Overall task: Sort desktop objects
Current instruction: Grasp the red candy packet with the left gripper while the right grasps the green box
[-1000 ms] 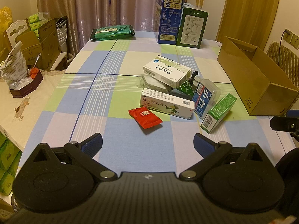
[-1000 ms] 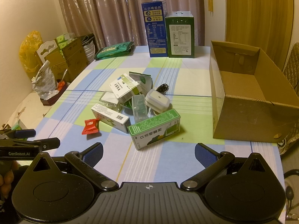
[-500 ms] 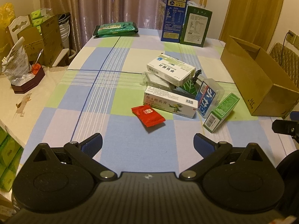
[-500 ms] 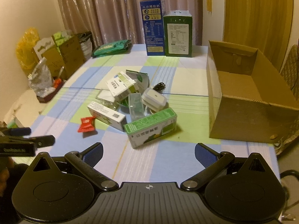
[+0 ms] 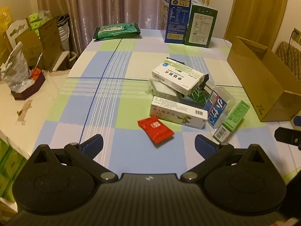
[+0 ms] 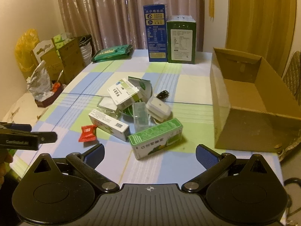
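Observation:
A pile of small items lies mid-table: a red sachet (image 5: 155,129) (image 6: 87,133), a long white box (image 5: 178,114) (image 6: 108,124), a white medicine box (image 5: 177,78) (image 6: 123,93) on top, a green box (image 5: 231,121) (image 6: 156,138), a clear case (image 6: 140,117) and a white charger (image 6: 158,109). An open cardboard box (image 6: 250,101) (image 5: 263,79) stands at the right. My left gripper (image 5: 148,146) is open, just short of the red sachet. My right gripper (image 6: 149,153) is open, just short of the green box. Nothing is between either pair of fingers.
Tall blue (image 6: 155,33) and green (image 6: 181,39) cartons stand at the table's far edge, with a green wipes pack (image 5: 116,31) at the far left. Boxes and bags (image 6: 49,60) crowd the floor left of the table. A chair (image 5: 287,54) stands behind the cardboard box.
Both grippers have moved forward and lower toward the pile, which now looks larger and nearer. Both stay open. No object on the table has moved.

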### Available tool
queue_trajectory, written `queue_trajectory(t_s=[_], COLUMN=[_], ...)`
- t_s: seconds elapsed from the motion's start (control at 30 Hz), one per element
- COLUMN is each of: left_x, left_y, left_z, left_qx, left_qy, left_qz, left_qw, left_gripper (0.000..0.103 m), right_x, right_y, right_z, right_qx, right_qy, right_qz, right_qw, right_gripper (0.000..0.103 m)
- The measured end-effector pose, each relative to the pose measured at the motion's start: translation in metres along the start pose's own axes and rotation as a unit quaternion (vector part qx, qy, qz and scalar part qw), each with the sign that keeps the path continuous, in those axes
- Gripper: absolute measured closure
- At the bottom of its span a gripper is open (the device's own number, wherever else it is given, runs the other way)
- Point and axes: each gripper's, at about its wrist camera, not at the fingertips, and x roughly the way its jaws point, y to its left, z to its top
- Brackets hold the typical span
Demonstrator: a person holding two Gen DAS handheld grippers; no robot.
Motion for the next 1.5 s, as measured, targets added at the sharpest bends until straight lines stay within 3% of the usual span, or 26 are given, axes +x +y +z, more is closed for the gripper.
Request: queue_trajectory(t_s=[0.07, 0.17, 0.27, 0.5, 0.83, 0.93, 1.2, 1.4, 1.5], left_x=[0.01, 0.029, 0.05, 0.083, 0.102, 0.104, 0.11, 0.117, 0.12], left_y=[-0.001, 0.001, 0.005, 0.013, 0.018, 0.013, 0.001, -0.001, -0.003], left_z=[0.001, 0.0, -0.002, -0.002, -0.011, -0.011, -0.01, -0.011, -0.011], left_qx=[0.006, 0.013, 0.015, 0.013, -0.008, -0.005, -0.007, -0.022, -0.029], left_qy=[-0.003, 0.001, 0.011, -0.002, 0.02, 0.02, 0.019, 0.022, 0.015], left_qz=[0.004, 0.006, 0.003, -0.014, -0.029, -0.036, -0.053, -0.048, -0.038], left_qw=[1.0, 0.9999, 0.9998, 0.9998, 0.9993, 0.9991, 0.9984, 0.9984, 0.9988], left_gripper=[0.001, 0.001, 0.001, 0.001, 0.001, 0.001, 0.001, 0.003, 0.01], right_x=[0.011, 0.03, 0.049, 0.085, 0.128, 0.131, 0.112, 0.1, 0.099], right_y=[0.002, 0.005, 0.006, 0.002, 0.002, -0.002, -0.017, -0.035, -0.037], right_z=[-0.003, -0.007, -0.008, -0.004, -0.006, -0.008, -0.017, -0.023, -0.024], right_qx=[0.008, 0.02, 0.028, 0.067, 0.069, 0.072, 0.074, 0.091, 0.081], right_qy=[-0.005, -0.006, -0.009, -0.01, 0.017, 0.02, 0.015, 0.006, 0.001], right_qz=[0.0, 0.002, -0.003, 0.0, -0.032, -0.033, -0.056, -0.076, -0.08], right_qw=[1.0, 1.0, 1.0, 0.998, 0.997, 0.997, 0.996, 0.993, 0.993], right_gripper=[0.003, 0.018, 0.025, 0.027, 0.031, 0.038, 0.07, 0.076, 0.076])
